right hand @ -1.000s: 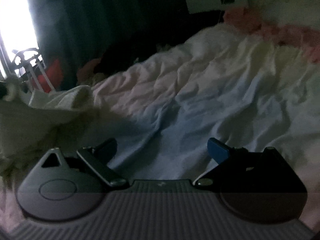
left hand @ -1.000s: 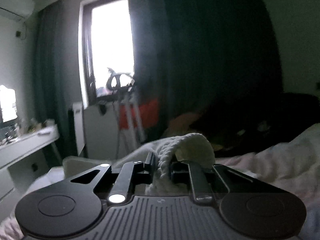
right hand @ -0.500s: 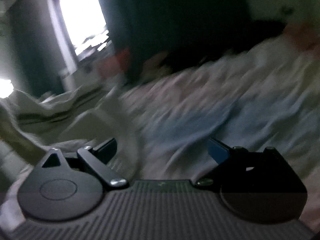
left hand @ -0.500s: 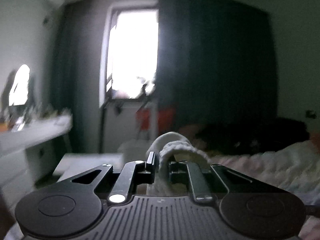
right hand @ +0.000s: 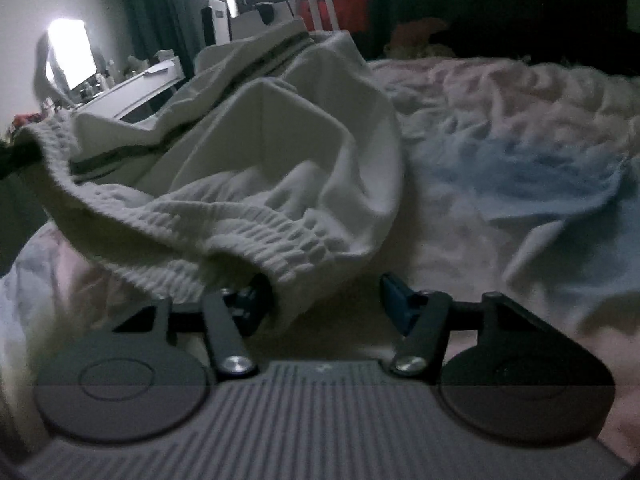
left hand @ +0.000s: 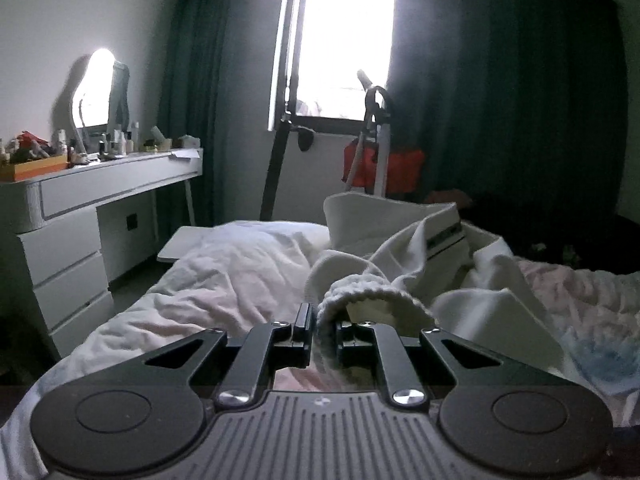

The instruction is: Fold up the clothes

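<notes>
A white garment point(left hand: 420, 248) with a grey stripe and a ribbed elastic waistband point(left hand: 360, 292) lies crumpled on the bed point(left hand: 224, 280). My left gripper point(left hand: 322, 320) is shut on one part of that waistband, just above the bedding. In the right wrist view the same garment point(right hand: 280, 128) fills the left half, its waistband point(right hand: 248, 224) sagging toward me. My right gripper point(right hand: 324, 292) is closing, with the waistband's end between its jaws. The fabric touches the left finger point(right hand: 256, 296); the blue-padded right finger point(right hand: 394, 288) stands apart from it.
Pale pink bedding with a blue patch point(right hand: 532, 176) spreads to the right. A white dressing table point(left hand: 100, 184) with a lit mirror point(left hand: 96, 92) and several bottles stands left of the bed. A bright window point(left hand: 344, 40), dark curtains point(left hand: 500, 100) and a red item point(left hand: 384, 164) are behind.
My left gripper kept its hold on the waistband and carried it sideways and down toward the bed. My right gripper swung left onto the garment and its jaws narrowed around the waistband's end.
</notes>
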### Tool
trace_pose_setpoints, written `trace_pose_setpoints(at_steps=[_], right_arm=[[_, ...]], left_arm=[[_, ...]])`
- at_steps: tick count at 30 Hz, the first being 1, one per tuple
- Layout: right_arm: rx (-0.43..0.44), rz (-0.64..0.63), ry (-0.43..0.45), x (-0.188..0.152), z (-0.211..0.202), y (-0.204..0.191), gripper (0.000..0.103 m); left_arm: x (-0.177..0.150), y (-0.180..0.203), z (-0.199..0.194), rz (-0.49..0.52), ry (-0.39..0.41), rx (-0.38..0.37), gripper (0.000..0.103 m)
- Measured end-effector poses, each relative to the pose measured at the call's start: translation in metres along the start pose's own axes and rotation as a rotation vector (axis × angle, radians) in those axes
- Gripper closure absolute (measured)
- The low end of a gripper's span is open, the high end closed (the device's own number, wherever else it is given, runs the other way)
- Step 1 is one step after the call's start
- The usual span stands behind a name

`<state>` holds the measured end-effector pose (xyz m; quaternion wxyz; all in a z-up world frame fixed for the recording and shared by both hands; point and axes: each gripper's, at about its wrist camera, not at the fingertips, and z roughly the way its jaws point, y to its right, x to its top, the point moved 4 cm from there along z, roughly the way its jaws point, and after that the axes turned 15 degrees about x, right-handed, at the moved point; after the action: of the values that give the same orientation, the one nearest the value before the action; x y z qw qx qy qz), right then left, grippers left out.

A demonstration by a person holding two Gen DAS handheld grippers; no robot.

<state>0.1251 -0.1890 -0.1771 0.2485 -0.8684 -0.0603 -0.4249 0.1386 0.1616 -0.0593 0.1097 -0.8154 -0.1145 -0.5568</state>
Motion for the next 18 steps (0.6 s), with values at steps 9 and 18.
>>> trace_pose_setpoints(at_steps=[9, 18], right_arm=[[-0.045, -0.105, 0.104, 0.028, -0.008, -0.011, 0.077], [-0.005, -0.239, 0.174, 0.044, -0.061, -0.046, 0.077]], left_arm=[[-0.013, -0.007, 0.034, -0.059, -0.101, 0.025, 0.091], [-0.007, -0.024, 0.016, -0.133, -0.121, 0.007, 0.091]])
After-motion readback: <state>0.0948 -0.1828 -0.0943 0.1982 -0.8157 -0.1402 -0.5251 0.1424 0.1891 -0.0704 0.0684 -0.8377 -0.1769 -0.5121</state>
